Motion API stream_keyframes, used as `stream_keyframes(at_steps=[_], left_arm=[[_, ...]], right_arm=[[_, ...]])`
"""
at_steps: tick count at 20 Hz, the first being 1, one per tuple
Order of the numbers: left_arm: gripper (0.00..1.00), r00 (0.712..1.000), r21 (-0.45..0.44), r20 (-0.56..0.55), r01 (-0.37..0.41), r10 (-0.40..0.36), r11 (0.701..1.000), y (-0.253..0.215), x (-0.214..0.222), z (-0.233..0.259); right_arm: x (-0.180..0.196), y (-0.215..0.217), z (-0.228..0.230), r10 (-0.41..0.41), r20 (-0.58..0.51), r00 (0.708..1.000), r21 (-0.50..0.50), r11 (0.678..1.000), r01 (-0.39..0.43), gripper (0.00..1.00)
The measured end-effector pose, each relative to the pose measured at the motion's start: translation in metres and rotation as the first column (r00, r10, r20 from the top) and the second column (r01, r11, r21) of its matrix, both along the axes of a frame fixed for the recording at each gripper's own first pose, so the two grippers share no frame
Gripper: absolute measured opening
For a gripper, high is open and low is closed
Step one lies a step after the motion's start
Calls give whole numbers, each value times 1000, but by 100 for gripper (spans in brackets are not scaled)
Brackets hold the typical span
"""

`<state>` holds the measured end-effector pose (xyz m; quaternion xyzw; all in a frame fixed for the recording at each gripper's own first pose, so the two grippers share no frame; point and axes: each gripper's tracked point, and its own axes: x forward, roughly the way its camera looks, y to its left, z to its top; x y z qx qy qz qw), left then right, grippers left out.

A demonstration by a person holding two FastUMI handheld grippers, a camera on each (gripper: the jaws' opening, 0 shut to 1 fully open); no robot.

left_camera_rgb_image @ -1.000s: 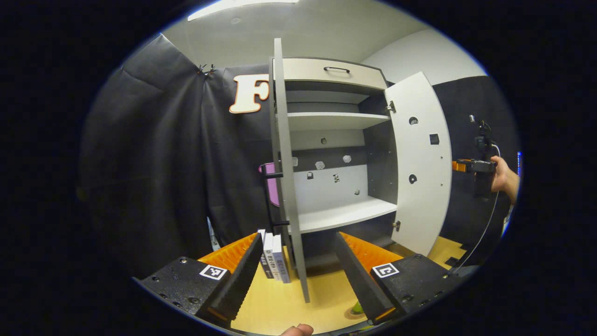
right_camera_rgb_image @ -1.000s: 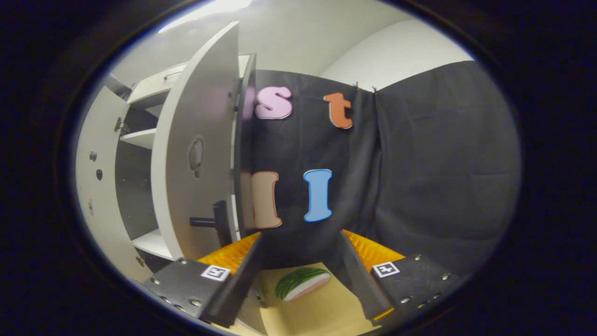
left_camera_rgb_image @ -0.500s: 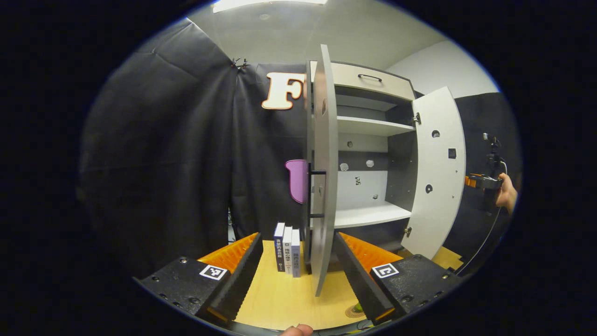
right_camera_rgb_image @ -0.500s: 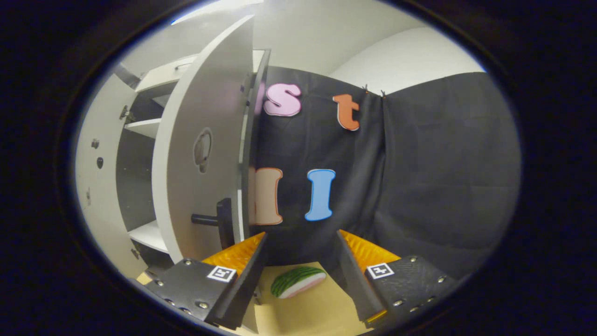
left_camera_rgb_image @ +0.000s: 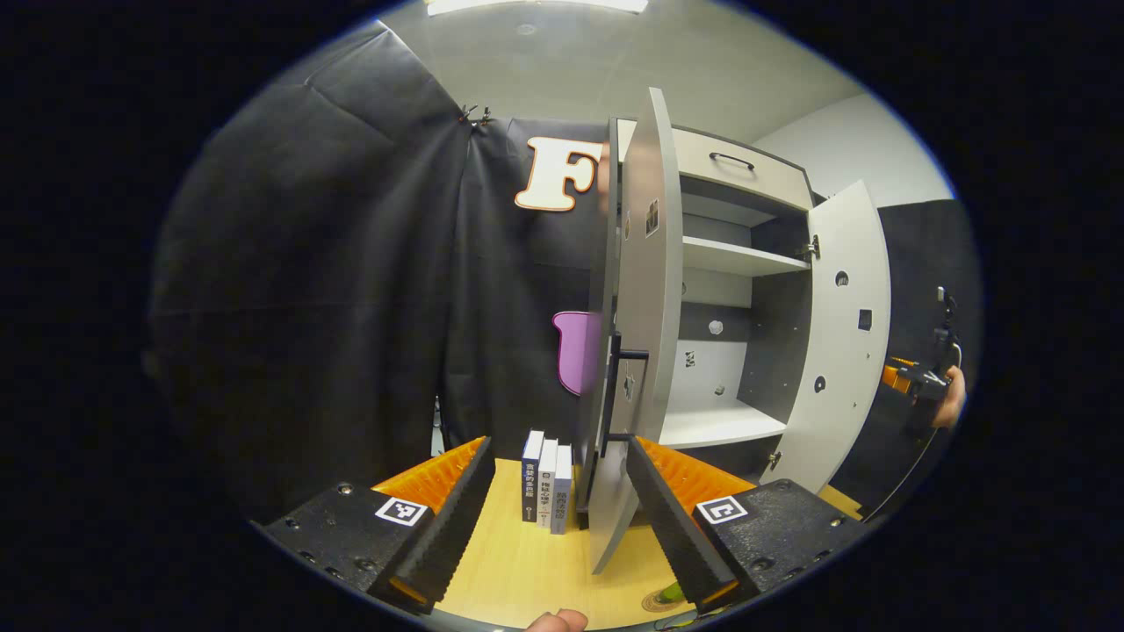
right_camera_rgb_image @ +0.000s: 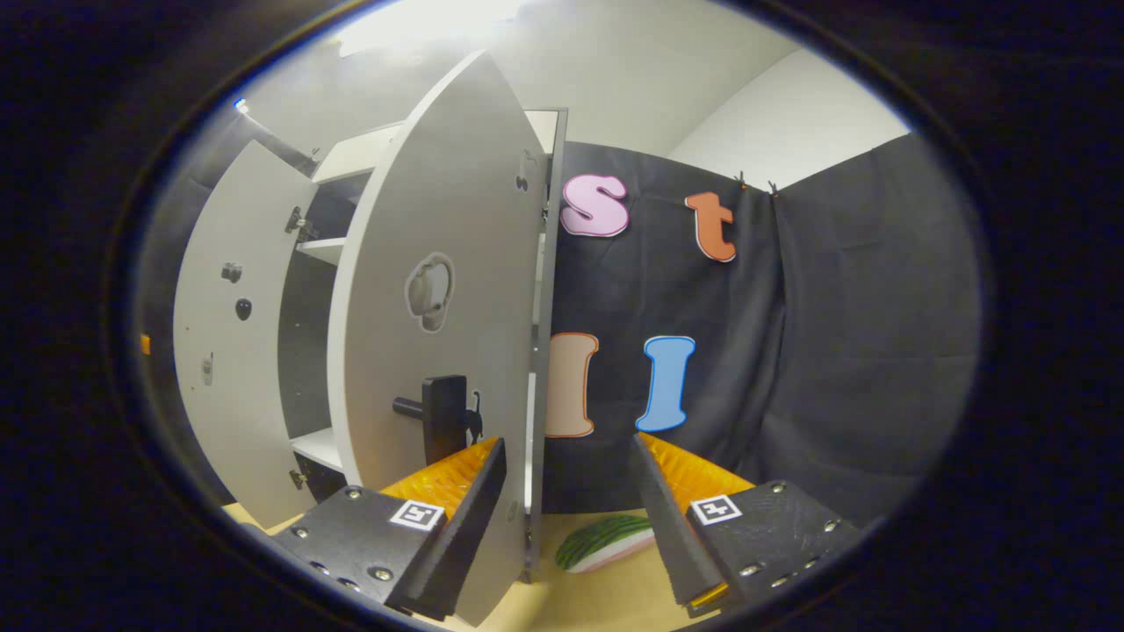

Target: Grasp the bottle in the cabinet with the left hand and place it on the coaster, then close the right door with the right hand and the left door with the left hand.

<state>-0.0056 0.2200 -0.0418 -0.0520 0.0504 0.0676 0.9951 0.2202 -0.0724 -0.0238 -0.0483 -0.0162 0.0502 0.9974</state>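
**Both doors open, both grippers empty — close the right one first**

In the left gripper view, your left gripper (left_camera_rgb_image: 553,518) has its fingers spread apart with nothing between them. Right ahead stands the left door (left_camera_rgb_image: 645,333) of the cabinet (left_camera_rgb_image: 738,254), swung out nearly edge-on to you, its dark bar handle (left_camera_rgb_image: 619,386) on the face turned toward the booth wall. The door is a pale, flat, stiff panel on hinges; I'd judge it swings lightly, so a push on its outer face near the handle should do better than a pinch. The coaster (left_camera_rgb_image: 657,601) lies low on the table (left_camera_rgb_image: 518,562) with a bit of green, likely the bottle, showing at its edge behind one finger; I can't make out more. Three books (left_camera_rgb_image: 546,478) stand beside the door's foot.

In the right gripper view, your right gripper (right_camera_rgb_image: 566,527) is likewise released and holds nothing. The right door (right_camera_rgb_image: 439,351) stands open just to your left, its dark handle (right_camera_rgb_image: 436,412) close above one finger. It's equally rigid and smooth; press flat near the handle. A watermelon slice (right_camera_rgb_image: 606,542) lies on the table beyond.
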Motion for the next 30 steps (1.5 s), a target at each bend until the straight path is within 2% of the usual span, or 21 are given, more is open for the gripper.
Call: stream_keyframes(at_steps=[1, 3, 5, 6, 8, 11, 13, 15, 16, 18, 21, 22, 25, 28, 29, 30], left_arm=[[96, 1000, 0, 3, -8, 8, 1000, 3, -2, -1], [96, 999, 14, 18, -35, 35, 999, 10, -9, 0], [95, 998, 20, 8, -64, 64, 998, 14, -21, -4], [95, 998, 19, 6, -66, 66, 998, 14, -25, -4], [95, 997, 26, 5, -82, 82, 996, 20, -35, -4], [95, 994, 48, 13, -109, 108, 993, 28, -46, -3], [95, 990, 77, 38, -141, 138, 987, 40, -53, 3], [95, 989, 78, 30, -149, 147, 986, 42, -63, 1], [94, 987, 80, 31, -157, 155, 984, 45, -67, 1], [95, 984, 89, 35, -179, 176, 980, 58, -72, 4], [94, 981, 83, 31, -194, 192, 977, 67, -76, 0], [94, 980, 78, 24, -198, 197, 977, 71, -77, -3], [94, 979, 83, 12, -205, 205, 975, 79, -78, -15], [94, 978, 80, 10, -209, 209, 975, 93, -63, -21], [94, 979, 63, 10, -202, 202, 977, 95, -57, -26], [94, 982, 40, 0, -191, 191, 981, 94, -50, -30]], right_arm=[[0, 0, 1, -5, -3, 1000, 4, 1000, 5, 83], [0, 0, -1, -7, -11, 1000, -6, 1000, 7, 87], [-1, 1, -2, -7, -17, 1000, -2, 1000, 7, 83], [-1, 3, -2, -5, -14, 1000, 5, 1000, 5, 87], [0, 9, -1, 14, -11, 1000, 11, 1000, -14, 87], [4, 56, -8, 96, -27, 995, 24, 995, -96, 87], [4, 82, -12, 150, -33, 988, 26, 989, -149, 83], [6, 110, -21, 212, -45, 976, 24, 977, -211, 92], [9, 120, -24, 228, -44, 973, 16, 974, -228, 89], [14, 121, -27, 207, -41, 978, -3, 978, -207, 92], [14, 130, -31, 205, -62, 977, 31, 979, -203, 95], [11, 131, -29, 207, -59, 976, 41, 978, -205, 93], [2, 124, -29, 197, -59, 979, 52, 980, -194, 95], [-13, 119, -33, 181, -78, 980, 63, 982, -177, 96], [-20, 117, -34, 175, -81, 981, 65, 983, -170, 93], [-28, 115, -34, 173, -82, 982, 66, 984, -168, 99]])
